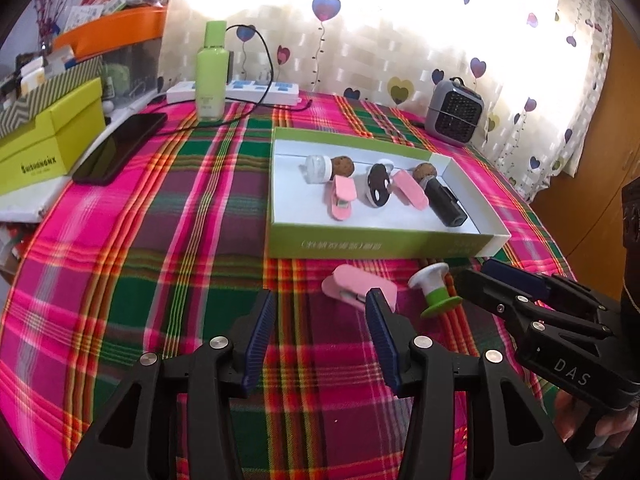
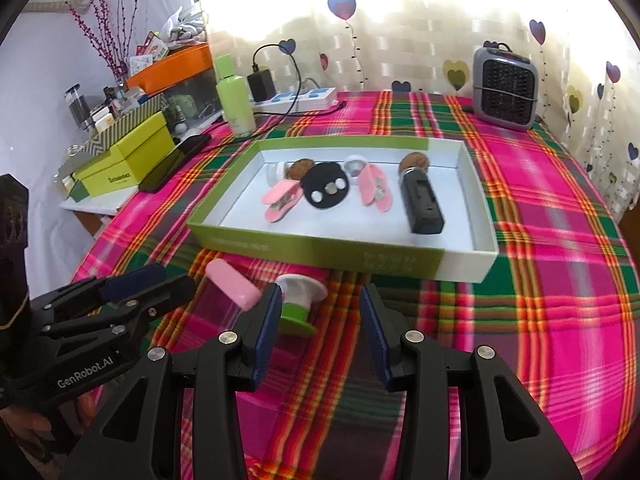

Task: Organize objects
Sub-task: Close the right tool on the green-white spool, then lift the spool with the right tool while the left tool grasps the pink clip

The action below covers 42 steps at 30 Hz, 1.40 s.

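A shallow green box [image 1: 376, 246] [image 2: 320, 246] lies on the plaid tablecloth and holds two pink clips [image 1: 342, 198], a black round piece [image 1: 378, 190], a black block [image 1: 446, 202] and cork-topped pieces [image 1: 342, 166]. In front of it on the cloth lie a pink clip [image 1: 360, 288] [image 2: 232, 284] and a white-and-green spool [image 1: 436, 290] [image 2: 298, 304]. My left gripper [image 1: 322, 308] is open and empty, just short of the pink clip. My right gripper [image 2: 320, 304] is open and empty, with the spool by its left finger.
A green bottle [image 1: 212, 72], a white power strip [image 1: 240, 92] with a cable, and a dark phone [image 1: 120, 148] stand at the back left. Yellow-green boxes [image 1: 48, 140] are stacked at the left edge. A small grey heater [image 1: 454, 112] stands at the back right.
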Tool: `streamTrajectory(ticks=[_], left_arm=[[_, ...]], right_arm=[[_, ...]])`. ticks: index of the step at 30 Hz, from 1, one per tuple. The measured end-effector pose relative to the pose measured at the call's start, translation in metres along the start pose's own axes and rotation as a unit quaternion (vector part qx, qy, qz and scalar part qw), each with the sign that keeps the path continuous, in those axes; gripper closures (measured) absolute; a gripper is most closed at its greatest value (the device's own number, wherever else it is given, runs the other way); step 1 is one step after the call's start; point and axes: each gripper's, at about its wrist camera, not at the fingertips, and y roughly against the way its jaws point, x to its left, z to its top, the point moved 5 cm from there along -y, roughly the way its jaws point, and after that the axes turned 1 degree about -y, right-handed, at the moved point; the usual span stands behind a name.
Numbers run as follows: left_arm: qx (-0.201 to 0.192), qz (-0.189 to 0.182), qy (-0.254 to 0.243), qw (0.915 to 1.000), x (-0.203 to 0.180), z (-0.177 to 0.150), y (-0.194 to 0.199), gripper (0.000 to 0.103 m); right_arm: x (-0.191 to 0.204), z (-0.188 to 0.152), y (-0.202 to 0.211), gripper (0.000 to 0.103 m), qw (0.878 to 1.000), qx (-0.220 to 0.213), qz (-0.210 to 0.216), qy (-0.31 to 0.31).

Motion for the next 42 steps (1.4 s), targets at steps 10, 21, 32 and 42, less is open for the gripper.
streamTrajectory(ticks=[10, 21, 32, 42], left_arm=[[0.011, -0.006, 0.014, 0.9998, 0.010, -0.007, -0.007, 0.056], [0.022, -0.021, 0.020, 0.9993, 0.015, -0.004, -0.017, 0.056], [0.026, -0.040, -0.005, 0.9989, 0.003, 0.002, -0.020, 0.056], [0.035, -0.058, -0.021, 0.9975, -0.011, 0.002, -0.027, 0.056]], right_arm=[[0.009, -0.008, -0.014, 0.053, 1.000, 0.022, 0.003, 0.004], [0.007, -0.011, -0.026, 0.053, 0.999, 0.038, -0.020, 0.011], [0.003, -0.013, -0.024, 0.068, 0.998, 0.037, -0.036, 0.020], [-0.011, -0.016, -0.017, 0.068, 0.998, 0.039, -0.044, 0.012]])
